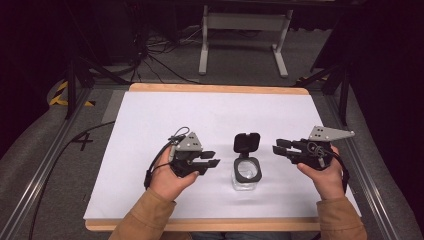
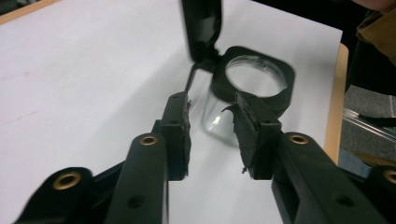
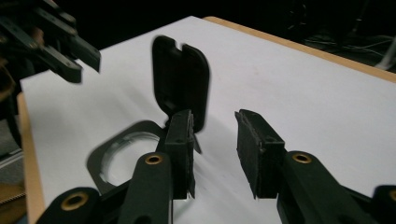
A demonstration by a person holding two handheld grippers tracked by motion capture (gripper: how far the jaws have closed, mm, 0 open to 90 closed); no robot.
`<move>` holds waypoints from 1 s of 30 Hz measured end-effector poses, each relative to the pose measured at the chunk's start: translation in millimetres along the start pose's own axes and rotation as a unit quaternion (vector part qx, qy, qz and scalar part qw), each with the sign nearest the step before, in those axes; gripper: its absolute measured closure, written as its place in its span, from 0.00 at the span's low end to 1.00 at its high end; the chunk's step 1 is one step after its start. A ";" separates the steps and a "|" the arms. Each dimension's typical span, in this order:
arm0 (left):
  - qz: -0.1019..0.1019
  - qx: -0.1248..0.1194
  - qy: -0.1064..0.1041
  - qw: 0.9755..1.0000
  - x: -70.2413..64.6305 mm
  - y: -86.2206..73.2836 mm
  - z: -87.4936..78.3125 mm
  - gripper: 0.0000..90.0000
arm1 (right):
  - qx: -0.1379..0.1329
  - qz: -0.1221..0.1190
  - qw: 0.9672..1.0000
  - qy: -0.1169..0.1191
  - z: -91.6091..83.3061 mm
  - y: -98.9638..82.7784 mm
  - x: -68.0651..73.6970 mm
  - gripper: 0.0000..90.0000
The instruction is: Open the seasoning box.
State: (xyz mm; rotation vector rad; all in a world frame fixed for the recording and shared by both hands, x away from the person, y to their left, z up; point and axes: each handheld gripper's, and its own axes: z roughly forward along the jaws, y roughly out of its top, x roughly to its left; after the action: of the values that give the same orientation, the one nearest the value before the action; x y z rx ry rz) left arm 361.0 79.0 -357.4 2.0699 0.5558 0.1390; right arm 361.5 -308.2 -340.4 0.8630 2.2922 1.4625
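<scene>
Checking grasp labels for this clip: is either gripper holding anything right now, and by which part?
Nothing is held. The left gripper and right gripper both stand open on either side of the clear jar, whose black lid is flipped open.

Hidden, cropped or unclear items, as I logged them:

- Jar (image 3: 122, 161), right gripper view: my own left jaw covered its right side at lower left of frame; only the black collar and part of the mouth showed.
- Flip lid (image 2: 201, 28), left gripper view: its top ran off the upper edge; outline blurred.
- Flip lid, right gripper view: edges smeared with blur.
- My left gripper (image 3: 86, 63), upper left of the right gripper view: body cropped by the frame edge, soft focus.
- My sleeves (image 1: 150, 220), high view: cut by the bottom edge.
- Jar contents: could not tell.
</scene>
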 end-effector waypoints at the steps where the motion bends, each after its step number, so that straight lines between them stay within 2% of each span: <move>1: 0.002 0.005 0.004 1.000 5.9 -2.6 -2.7 0.71 | 0.000 -0.002 1.000 -0.005 -1.4 -1.7 -1.9 0.72; 2: 0.000 0.014 0.008 1.000 10.5 -5.6 -4.9 0.71 | 0.003 -0.003 1.000 -0.010 -3.8 -4.3 -5.8 0.70; 5: 0.006 0.029 0.017 0.999 20.1 -12.7 -7.6 0.70 | 0.006 0.013 1.000 0.013 -7.4 -11.2 -15.9 0.60; 7: 0.001 0.034 0.024 0.999 26.8 -18.2 -8.7 0.68 | 0.015 0.021 1.000 0.016 -8.5 -16.3 -21.7 0.58; 9: -0.011 0.039 0.031 0.999 33.6 -24.1 -8.7 0.66 | 0.023 0.024 0.999 0.007 -9.7 -21.5 -26.9 0.58; 11: -0.023 0.041 0.041 0.998 41.4 -30.0 -8.6 0.64 | 0.028 0.019 0.999 -0.013 -10.5 -28.1 -32.7 0.59; 14: -0.040 0.049 0.055 0.997 55.5 -42.3 -9.7 0.63 | 0.039 0.026 0.999 -0.024 -10.8 -36.6 -40.6 0.59; 19: -0.057 0.052 0.075 0.994 71.0 -57.2 -12.6 0.61 | 0.051 0.035 0.996 -0.056 -12.9 -51.2 -54.5 0.60; 23: -0.078 0.057 0.087 0.991 82.8 -67.3 -14.4 0.60 | 0.063 0.043 0.994 -0.074 -11.2 -62.1 -62.5 0.60; 25: -0.110 0.065 0.101 0.987 87.5 -73.4 -14.1 0.60 | 0.074 0.050 0.992 -0.084 -9.0 -68.1 -66.1 0.59; 26: -0.115 0.070 0.112 0.985 88.9 -75.3 -14.0 0.59 | 0.078 0.053 0.992 -0.088 -7.7 -70.5 -67.5 0.59; 27: -0.112 0.073 0.120 0.984 91.4 -78.1 -13.8 0.59 | 0.080 0.056 0.991 -0.092 -6.8 -72.4 -68.4 0.60; 30: -0.121 0.075 0.119 0.983 96.6 -85.8 -12.3 0.60 | 0.092 0.067 0.989 -0.098 -2.6 -79.5 -71.8 0.60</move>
State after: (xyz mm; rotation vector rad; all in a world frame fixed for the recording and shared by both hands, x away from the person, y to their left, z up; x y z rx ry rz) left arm 414.7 169.1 -433.9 2.1249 0.9871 0.2086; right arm 389.8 -379.1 -415.6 1.1788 2.2833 1.1684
